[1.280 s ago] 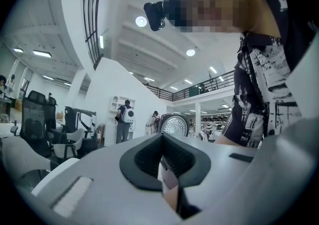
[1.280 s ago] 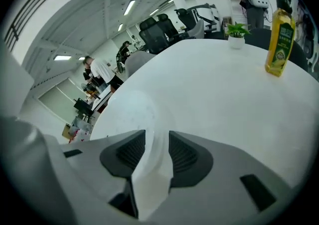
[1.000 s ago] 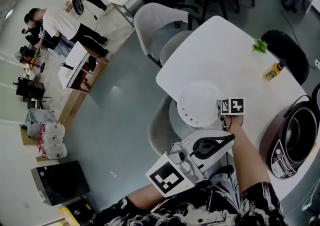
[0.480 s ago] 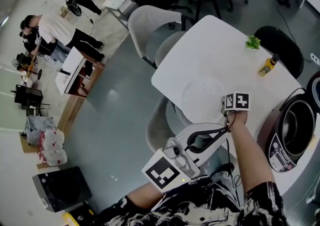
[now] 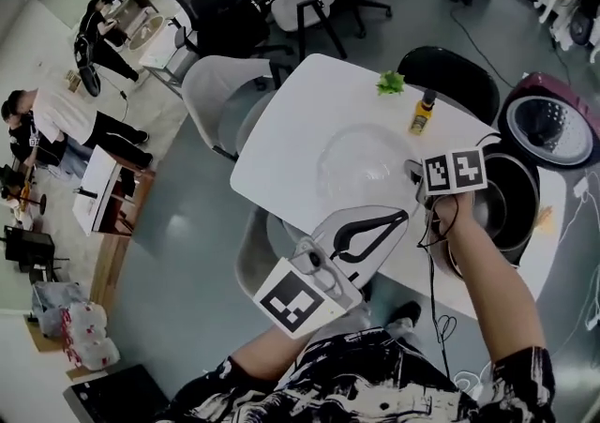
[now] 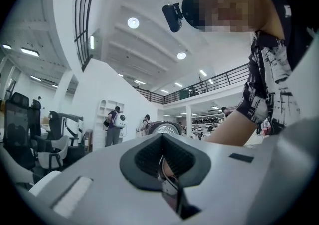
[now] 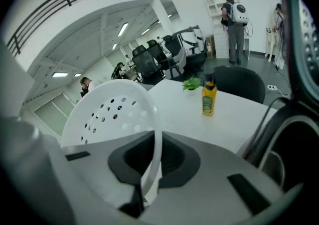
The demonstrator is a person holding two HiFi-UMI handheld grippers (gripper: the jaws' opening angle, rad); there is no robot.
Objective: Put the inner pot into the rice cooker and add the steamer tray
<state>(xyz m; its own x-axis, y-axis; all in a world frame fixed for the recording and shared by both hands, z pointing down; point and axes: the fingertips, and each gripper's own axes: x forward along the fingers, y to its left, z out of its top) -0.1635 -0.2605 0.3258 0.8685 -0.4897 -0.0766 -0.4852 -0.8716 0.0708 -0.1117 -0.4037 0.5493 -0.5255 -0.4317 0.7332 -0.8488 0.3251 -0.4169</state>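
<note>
Right gripper [image 7: 146,171]: jaws clamped on the rim of the white perforated steamer tray [image 7: 113,114], held over the white table [image 5: 298,151]
Left gripper [image 6: 167,181]: jaws together, nothing between them
Rice cooker [image 5: 518,175]: lid up, inner pot [image 5: 496,212] inside, beside the tray
Writing: yellow bottle [image 7: 209,99] label too small to read
Room: bare tabletop left of the tray; bottle near the far edge

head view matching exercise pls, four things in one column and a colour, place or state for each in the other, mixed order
1. steamer tray
2. bottle
3. leafy sprig
4. rice cooker

a. lid open
b. clamped by its rim in the right gripper
c. yellow, upright on the white table
d. green, near the table's far edge

Pairs: 1-b, 2-c, 3-d, 4-a
</note>
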